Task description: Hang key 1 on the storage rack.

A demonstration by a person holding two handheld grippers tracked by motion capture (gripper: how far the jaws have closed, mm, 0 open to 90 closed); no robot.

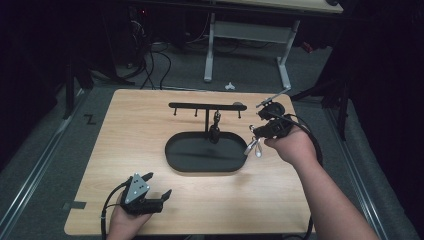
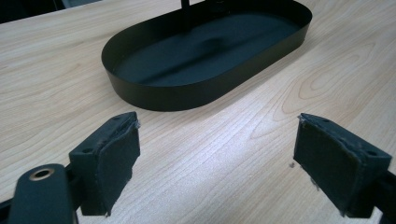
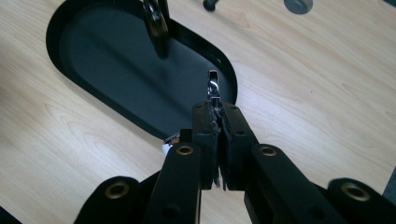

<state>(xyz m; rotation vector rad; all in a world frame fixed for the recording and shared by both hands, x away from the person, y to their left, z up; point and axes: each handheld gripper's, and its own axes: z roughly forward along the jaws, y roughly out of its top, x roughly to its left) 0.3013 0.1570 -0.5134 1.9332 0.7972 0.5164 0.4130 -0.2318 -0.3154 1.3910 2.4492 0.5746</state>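
At a wooden table, the right gripper pinches a small silver metal clasp, jaws pressed together on it, just above the right end of a black oval tray. A T-shaped hanger stand rises from the tray, a dark ring-shaped item dangling from it. The left gripper rests near the table's front edge, jaws spread with nothing between them.

pinched metal piece: mostly buried between the right gripper fingers, just a shiny tip poking out | dangling silver bits: too small to name | tray: far rim cut off at top edge
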